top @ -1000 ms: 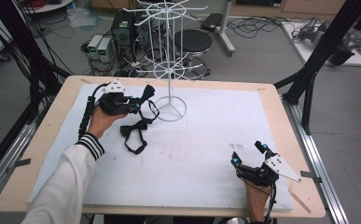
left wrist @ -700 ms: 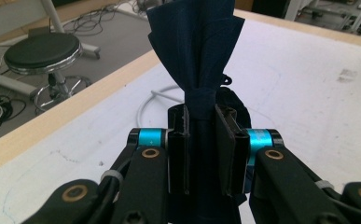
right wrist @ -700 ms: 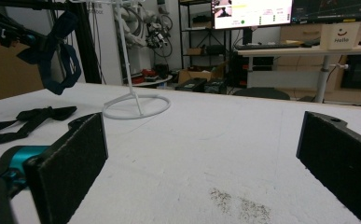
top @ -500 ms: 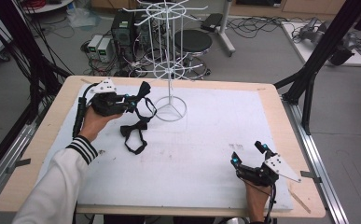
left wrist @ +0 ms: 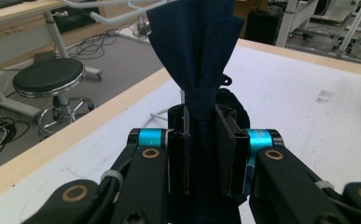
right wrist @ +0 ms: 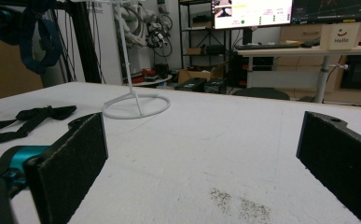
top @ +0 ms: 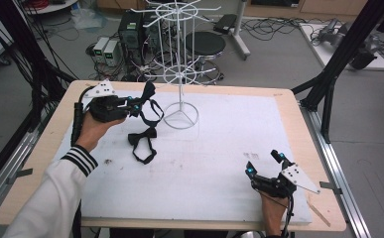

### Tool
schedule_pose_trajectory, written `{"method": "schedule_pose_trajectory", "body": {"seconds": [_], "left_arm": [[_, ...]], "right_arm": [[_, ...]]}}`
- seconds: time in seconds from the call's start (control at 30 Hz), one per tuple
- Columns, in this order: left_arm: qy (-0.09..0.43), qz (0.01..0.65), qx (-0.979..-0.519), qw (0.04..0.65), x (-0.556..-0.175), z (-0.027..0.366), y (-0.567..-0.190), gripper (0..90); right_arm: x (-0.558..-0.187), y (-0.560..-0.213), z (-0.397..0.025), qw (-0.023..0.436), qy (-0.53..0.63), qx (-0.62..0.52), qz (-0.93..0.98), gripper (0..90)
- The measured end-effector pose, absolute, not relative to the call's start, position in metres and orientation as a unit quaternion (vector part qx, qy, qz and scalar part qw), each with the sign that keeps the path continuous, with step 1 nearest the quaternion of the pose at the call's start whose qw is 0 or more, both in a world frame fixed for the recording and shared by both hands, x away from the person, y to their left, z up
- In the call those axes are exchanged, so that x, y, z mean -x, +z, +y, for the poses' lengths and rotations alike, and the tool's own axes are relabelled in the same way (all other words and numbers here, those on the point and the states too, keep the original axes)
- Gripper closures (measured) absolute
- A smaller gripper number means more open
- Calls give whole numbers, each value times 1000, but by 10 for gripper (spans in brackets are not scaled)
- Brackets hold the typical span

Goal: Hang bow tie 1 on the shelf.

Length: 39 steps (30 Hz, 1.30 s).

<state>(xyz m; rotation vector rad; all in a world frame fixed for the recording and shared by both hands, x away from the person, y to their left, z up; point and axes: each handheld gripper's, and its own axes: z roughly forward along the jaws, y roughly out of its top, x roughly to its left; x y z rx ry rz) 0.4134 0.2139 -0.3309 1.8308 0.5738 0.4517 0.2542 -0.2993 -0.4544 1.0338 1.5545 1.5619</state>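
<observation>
My left gripper is raised over the table's back left and shut on a dark blue bow tie, whose strap loop hangs down toward the stand. In the left gripper view the bow tie stands pinched at its knot between the jaws of the left gripper. A black bow tie lies flat on the white mat, also in the right gripper view as a black bow tie. The white wire display stand rises just right of the held tie. My right gripper rests open at the front right, its jaws wide apart around nothing.
The stand's ring base sits on the mat at the back centre. A black stool, computer cases and cables lie on the floor beyond the table. Black frame struts rise at the right rear corner.
My left gripper has lifted slightly and moved back and a little right with the blue bow tie, nearer the stand. The right gripper has stayed still.
</observation>
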Motion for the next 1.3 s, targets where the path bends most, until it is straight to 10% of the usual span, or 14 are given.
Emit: {"method": "schedule_pose_trajectory", "body": {"seconds": [1.3], "left_arm": [[210, 216, -749, 591, -408, 211, -279, 760]], "right_arm": [[-255, -454, -299, 346, 603, -398, 598, 10]]}}
